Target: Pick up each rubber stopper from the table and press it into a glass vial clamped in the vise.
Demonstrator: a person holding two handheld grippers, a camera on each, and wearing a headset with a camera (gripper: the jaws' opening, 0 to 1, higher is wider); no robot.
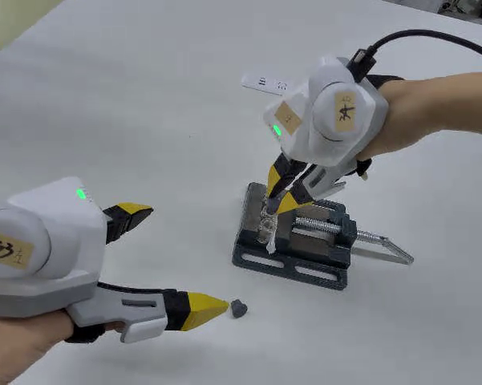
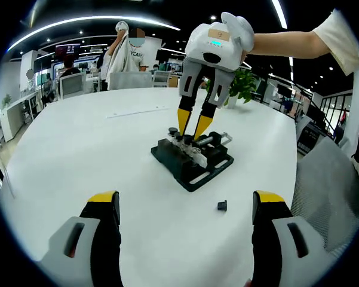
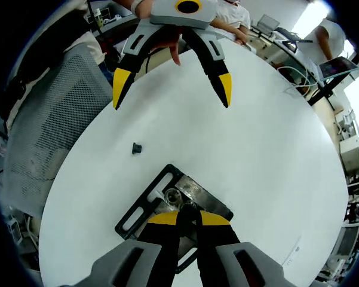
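Head view: the left gripper holds its jaws wide and empty, a loose stopper lying on the bench just beside one tip, while the right gripper reaches narrow jaws down at the vise. Left gripper view: that stopper lies between the vise and the near bench edge. Right gripper view: the narrow jaws pinch a dark stopper, hard to make out, over a vial.
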